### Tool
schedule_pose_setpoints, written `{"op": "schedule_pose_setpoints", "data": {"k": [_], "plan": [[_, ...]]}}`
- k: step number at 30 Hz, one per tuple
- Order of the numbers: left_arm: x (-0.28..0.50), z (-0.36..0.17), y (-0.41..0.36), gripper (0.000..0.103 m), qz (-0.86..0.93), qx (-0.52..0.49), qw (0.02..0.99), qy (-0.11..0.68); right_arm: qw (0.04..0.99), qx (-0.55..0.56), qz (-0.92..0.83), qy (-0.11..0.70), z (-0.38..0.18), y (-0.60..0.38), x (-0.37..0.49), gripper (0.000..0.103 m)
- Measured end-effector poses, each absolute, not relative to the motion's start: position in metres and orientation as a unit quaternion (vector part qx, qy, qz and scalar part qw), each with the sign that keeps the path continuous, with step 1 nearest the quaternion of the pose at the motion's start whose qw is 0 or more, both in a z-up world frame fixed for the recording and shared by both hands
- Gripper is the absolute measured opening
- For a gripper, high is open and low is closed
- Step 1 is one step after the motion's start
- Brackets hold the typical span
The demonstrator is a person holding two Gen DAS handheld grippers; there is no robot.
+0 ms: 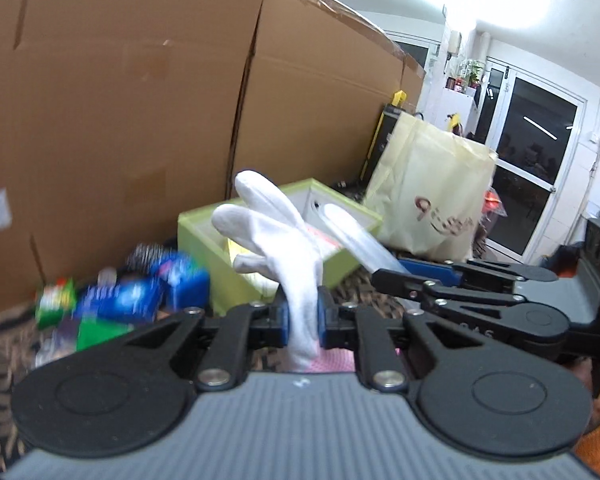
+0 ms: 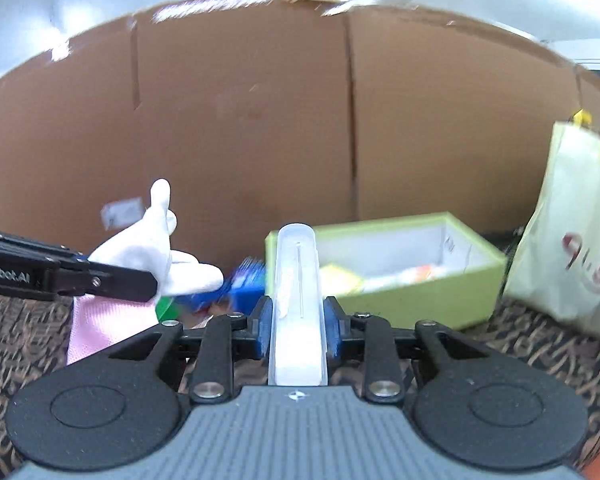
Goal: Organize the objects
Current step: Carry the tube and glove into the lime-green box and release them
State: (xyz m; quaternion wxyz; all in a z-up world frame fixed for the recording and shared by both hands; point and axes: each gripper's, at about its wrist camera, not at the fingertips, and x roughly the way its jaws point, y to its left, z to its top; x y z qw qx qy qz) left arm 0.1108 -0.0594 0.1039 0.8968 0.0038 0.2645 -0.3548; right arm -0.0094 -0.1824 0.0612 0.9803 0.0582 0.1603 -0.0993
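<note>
My left gripper [image 1: 302,322] is shut on a white cloth glove [image 1: 278,236], whose fingers stick up in front of the green box [image 1: 340,260]. The glove also shows in the right wrist view [image 2: 148,256], held by the left gripper [image 2: 112,278] above the patterned surface. My right gripper [image 2: 298,326] is shut on a long translucent plastic case [image 2: 298,292] that points forward toward the green open box [image 2: 412,300]. In the left wrist view the case [image 1: 360,240] reaches over the box's near rim, held by the right gripper [image 1: 396,280].
A tall cardboard wall [image 2: 300,120] stands behind everything. Blue and green packets [image 1: 132,300] lie left of the box. A cream shopping bag [image 1: 432,196] stands to its right. A pink cloth [image 2: 100,328] lies under the left gripper. The box holds some items [image 2: 400,274].
</note>
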Motion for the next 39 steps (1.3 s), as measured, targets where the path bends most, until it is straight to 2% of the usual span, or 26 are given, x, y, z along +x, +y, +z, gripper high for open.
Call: {"op": "schedule_pose_setpoints", "data": {"k": [9, 14, 22, 23, 24, 25, 26, 27, 28, 30, 32, 34, 39], "plan": [[0.21, 0.112, -0.132, 0.013, -0.313, -0.001, 0.907, 0.283, 0.972, 0.098, -0.159, 0.14, 0.078, -0.25, 0.044, 0.031], [0.26, 0.08, -0.164, 0.013, -0.302, -0.006, 0.893, 0.332, 0.962, 0.142, -0.185, 0.144, 0.067, -0.289, 0.076, 0.031], [0.296, 0.037, -0.186, 0.014, -0.301, -0.005, 0.883, 0.36, 0.948, 0.158, -0.204, 0.188, 0.026, -0.326, 0.122, 0.031], [0.297, 0.034, -0.188, 0.017, -0.303, -0.003, 0.883, 0.359, 0.947, 0.156, -0.204, 0.196, 0.02, -0.328, 0.128, 0.031], [0.299, 0.03, -0.188, 0.033, -0.306, -0.004, 0.882, 0.359, 0.945, 0.156, -0.201, 0.203, 0.015, -0.331, 0.133, 0.031], [0.3, 0.028, -0.189, 0.064, -0.307, -0.008, 0.881, 0.36, 0.944, 0.158, -0.198, 0.211, 0.01, -0.335, 0.138, 0.032], [0.299, 0.028, -0.189, 0.077, -0.303, -0.015, 0.885, 0.354, 0.943, 0.159, -0.194, 0.219, 0.006, -0.338, 0.142, 0.034], [0.295, 0.028, -0.186, 0.09, -0.294, -0.021, 0.892, 0.342, 0.942, 0.153, -0.198, 0.222, 0.004, -0.339, 0.143, 0.041], [0.288, 0.03, -0.182, 0.093, -0.292, -0.024, 0.898, 0.329, 0.943, 0.144, -0.205, 0.22, 0.006, -0.337, 0.141, 0.054], [0.279, 0.035, -0.175, 0.098, -0.303, -0.017, 0.898, 0.318, 0.947, 0.132, -0.215, 0.2, 0.011, -0.333, 0.13, 0.066], [0.267, 0.041, -0.166, 0.103, -0.291, -0.017, 0.905, 0.309, 0.951, 0.124, -0.217, 0.184, 0.018, -0.327, 0.116, 0.067], [0.251, 0.048, -0.151, 0.103, -0.292, -0.025, 0.909, 0.295, 0.954, 0.119, -0.213, 0.174, 0.025, -0.317, 0.101, 0.075], [0.204, 0.064, -0.103, 0.103, -0.273, -0.03, 0.923, 0.267, 0.964, 0.108, -0.189, 0.151, 0.037, -0.282, 0.066, 0.083]]}}
